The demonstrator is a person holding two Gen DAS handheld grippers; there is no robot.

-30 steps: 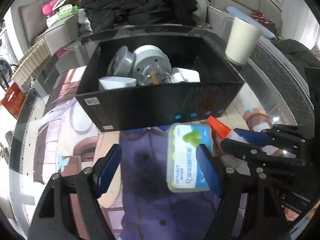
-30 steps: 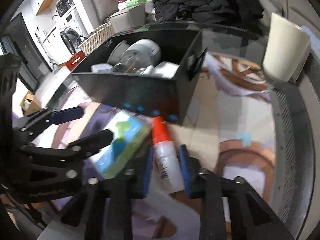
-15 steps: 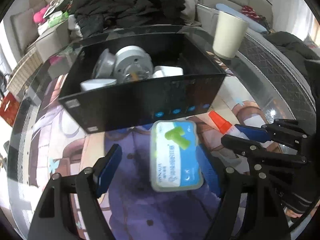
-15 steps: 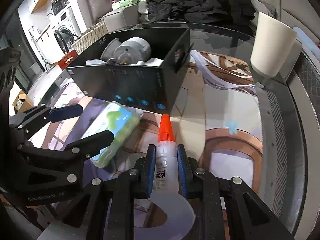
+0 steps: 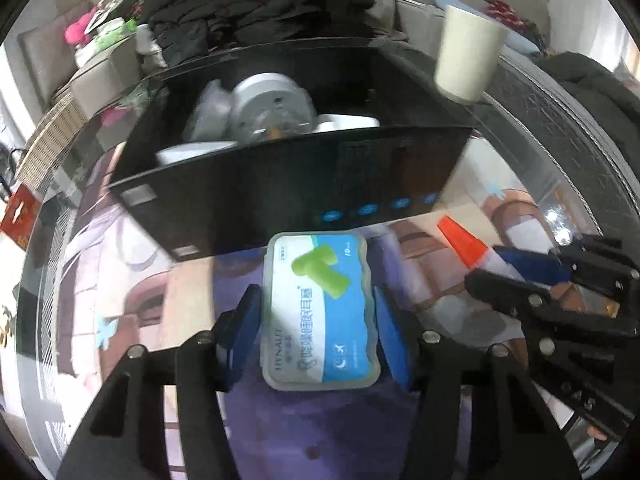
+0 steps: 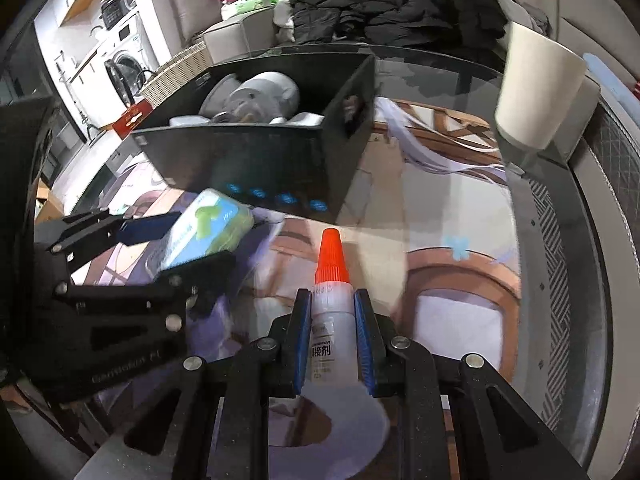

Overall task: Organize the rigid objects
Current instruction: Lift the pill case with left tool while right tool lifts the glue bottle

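Observation:
My left gripper (image 5: 316, 320) is shut on a flat clear earplug box (image 5: 320, 312) with a blue and green label, held just in front of the black box (image 5: 288, 184). My right gripper (image 6: 332, 312) is shut on a white glue bottle (image 6: 330, 320) with an orange cap, lifted off the table. The glue bottle's cap also shows in the left wrist view (image 5: 460, 240), and the earplug box shows in the right wrist view (image 6: 208, 228). The black box (image 6: 260, 160) holds grey round parts and white items.
A cream paper cup (image 5: 468, 56) stands on the glass table at the back right of the black box; it also shows in the right wrist view (image 6: 536, 92). Dark clothes (image 5: 260, 4) lie piled on a sofa behind the table.
My left gripper closed on the earplug box and lifted it. My right gripper closed on the glue bottle and raised it, drawing back from the black box.

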